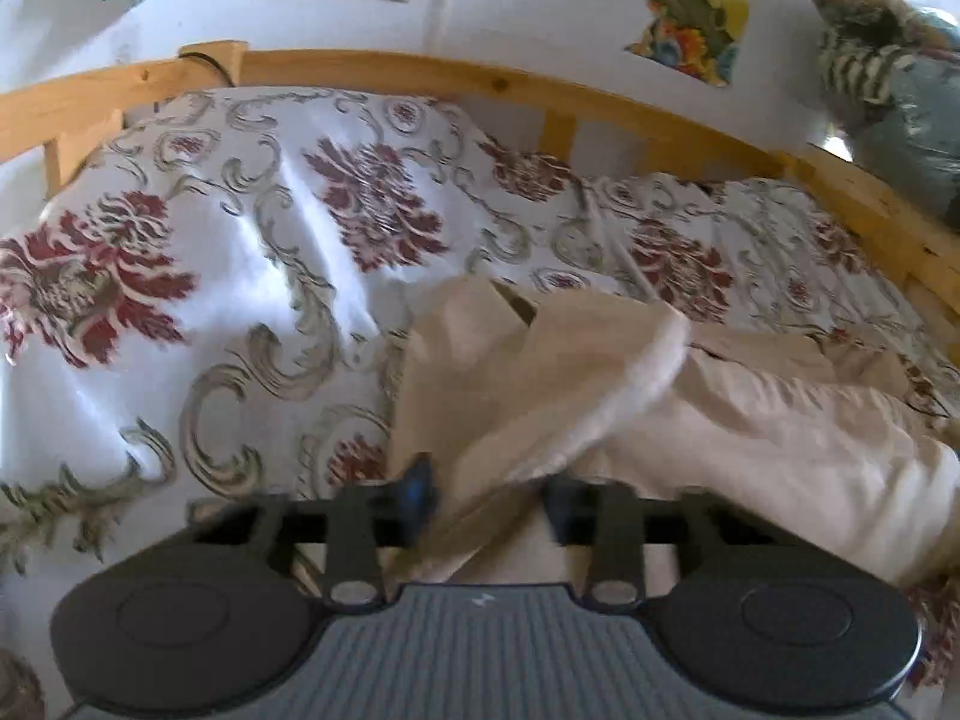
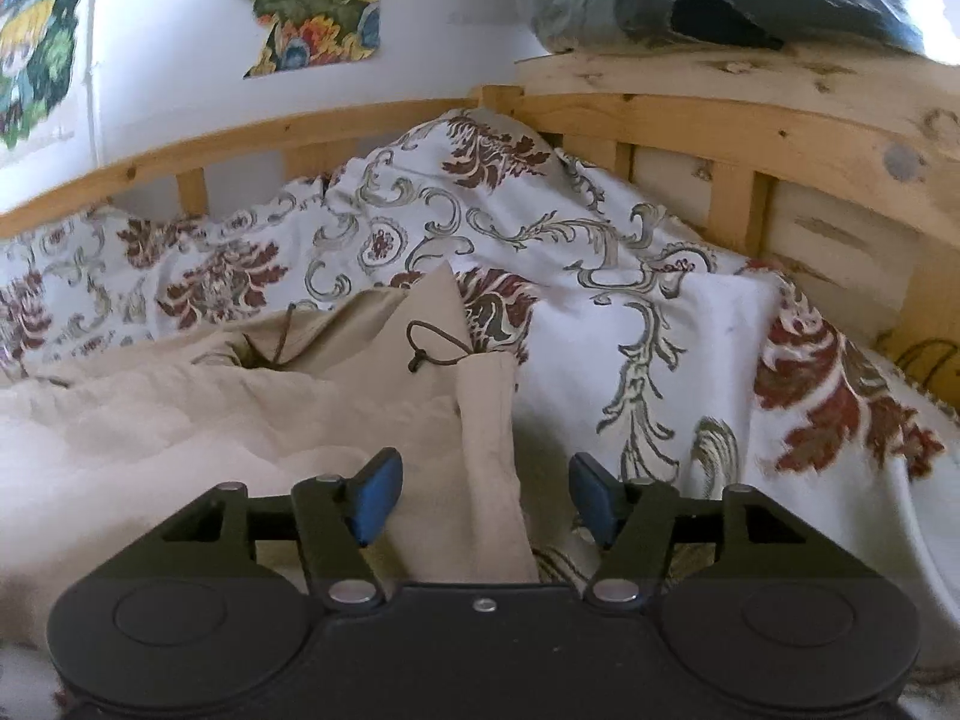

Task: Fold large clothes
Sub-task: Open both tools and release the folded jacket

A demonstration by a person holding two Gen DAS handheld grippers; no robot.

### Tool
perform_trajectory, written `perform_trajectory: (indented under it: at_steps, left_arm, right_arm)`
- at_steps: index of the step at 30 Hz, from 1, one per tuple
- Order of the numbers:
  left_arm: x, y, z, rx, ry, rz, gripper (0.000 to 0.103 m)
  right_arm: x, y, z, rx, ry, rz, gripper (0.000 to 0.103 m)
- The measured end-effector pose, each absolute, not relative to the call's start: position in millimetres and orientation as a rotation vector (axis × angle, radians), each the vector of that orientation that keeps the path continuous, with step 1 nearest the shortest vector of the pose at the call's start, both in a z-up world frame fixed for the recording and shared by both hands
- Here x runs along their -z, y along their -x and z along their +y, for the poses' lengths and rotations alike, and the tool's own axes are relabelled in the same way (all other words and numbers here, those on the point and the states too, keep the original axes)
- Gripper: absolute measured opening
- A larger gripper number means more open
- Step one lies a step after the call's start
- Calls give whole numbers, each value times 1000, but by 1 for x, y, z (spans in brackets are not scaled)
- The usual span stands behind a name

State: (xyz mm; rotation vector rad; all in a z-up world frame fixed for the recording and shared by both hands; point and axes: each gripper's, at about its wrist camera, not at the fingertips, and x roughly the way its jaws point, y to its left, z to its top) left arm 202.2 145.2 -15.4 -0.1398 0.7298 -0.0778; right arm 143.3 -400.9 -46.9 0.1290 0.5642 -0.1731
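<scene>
1. The bed (image 2: pixel 690 120), under its flowered cover (image 1: pixel 180 192), serves as the folding surface — broad and soft enough for a big garment.
2. The beige garment (image 1: pixel 750 420) lies spread across that cover, one edge lifted over itself, apparently mid-fold.
3. The left gripper (image 1: pixel 486 498) has its jaws closed on that lifted fold, carrying it.
4. The right gripper (image 2: pixel 486 498) has its jaws parted — a strip of cloth lies between them, unpinched.
5. A drawstring (image 2: pixel 432 342) trails loose.
</scene>
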Motion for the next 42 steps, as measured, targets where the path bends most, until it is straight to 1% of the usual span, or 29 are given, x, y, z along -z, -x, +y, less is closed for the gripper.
perform_trajectory:
  at_steps: [1,2,3,4,7,10,14,16,19,22,25,28,30,31,32,33,34,35,36,37,38,39,40,41,42]
  left_arm:
    - [16,-204,145,60,126,738,20]
    - [16,-206,147,37,117,750,10]
    - [17,-208,150,6,120,760,7]
    - [16,-209,156,-24,139,759,7]
    - [12,-203,174,-68,212,742,6]
    - [5,-199,176,-68,190,688,6]
    - [-7,-204,176,-60,212,571,6]
    - [-7,-214,168,-73,156,557,6]
    - [7,-234,161,-85,117,592,6]
    - [32,-247,161,-97,121,690,6]
    - [54,-254,159,-91,84,753,6]
    - [62,-260,162,-79,110,804,7]
    - [56,-256,170,-40,178,802,9]
    - [51,-251,176,-30,232,783,11]
    - [45,-243,180,-31,281,754,20]
    - [38,-234,183,-32,310,719,44]
    - [30,-224,184,-38,316,683,60]
    - [24,-217,184,-58,311,651,81]
    - [17,-207,180,-92,298,615,85]
    - [9,-197,174,-121,282,581,87]
    - [3,-191,169,-124,273,564,92]
    - [-2,-184,160,-116,264,546,98]
    - [-5,-178,150,-95,251,522,101]
    - [-7,-173,137,-59,233,503,102]
    - [-9,-170,125,-21,222,497,102]
  right_arm:
    - [46,-143,-402,168,-142,554,56]
    - [45,-144,-402,165,-144,548,40]
    - [45,-146,-401,167,-141,550,29]
    - [44,-147,-400,180,-131,550,13]
    - [37,-147,-394,180,-77,458,10]
    - [26,-146,-381,188,33,323,10]
    - [31,-154,-375,246,118,249,9]
    - [36,-161,-377,273,145,230,9]
    - [53,-175,-380,305,169,290,9]
    - [74,-186,-379,304,209,398,8]
    - [88,-195,-378,306,242,449,8]
    - [96,-199,-374,303,273,477,8]
    - [94,-197,-372,295,261,473,10]
    - [91,-196,-373,286,236,465,14]
    - [86,-193,-375,278,201,442,22]
    - [79,-189,-375,265,169,416,26]
    - [73,-185,-373,249,150,389,36]
    - [66,-180,-368,231,146,358,51]
    - [59,-174,-362,212,150,325,60]
    - [53,-166,-354,193,155,286,79]
    - [49,-159,-346,180,163,250,87]
    - [44,-151,-337,156,171,219,89]
    - [39,-145,-327,118,175,205,93]
    - [35,-140,-316,72,175,197,99]
    - [32,-134,-305,26,172,185,101]
